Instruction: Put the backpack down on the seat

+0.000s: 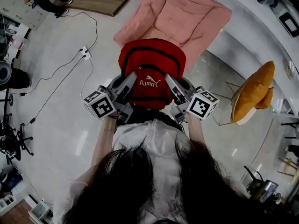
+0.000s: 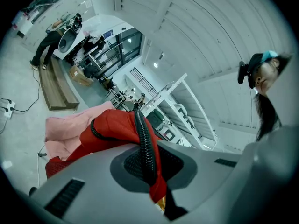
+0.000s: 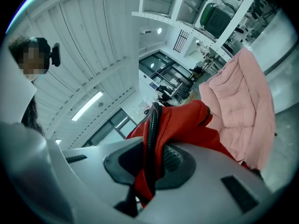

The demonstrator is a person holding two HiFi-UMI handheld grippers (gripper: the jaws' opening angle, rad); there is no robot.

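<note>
Left hand-held gripper (image 1: 135,75) clamped on red backpack (image 1: 150,59), right hand-held gripper (image 1: 167,77) likewise

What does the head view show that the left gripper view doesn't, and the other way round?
Only the head view: the left gripper and right gripper together, one on each side of the red backpack, its white logo, and a yellow chair at the right.
Only the left gripper view: that gripper's jaws shut on the bag's black-piped red edge, the ceiling and the person's head.
Both: the backpack and the pink seat beyond it.
</note>
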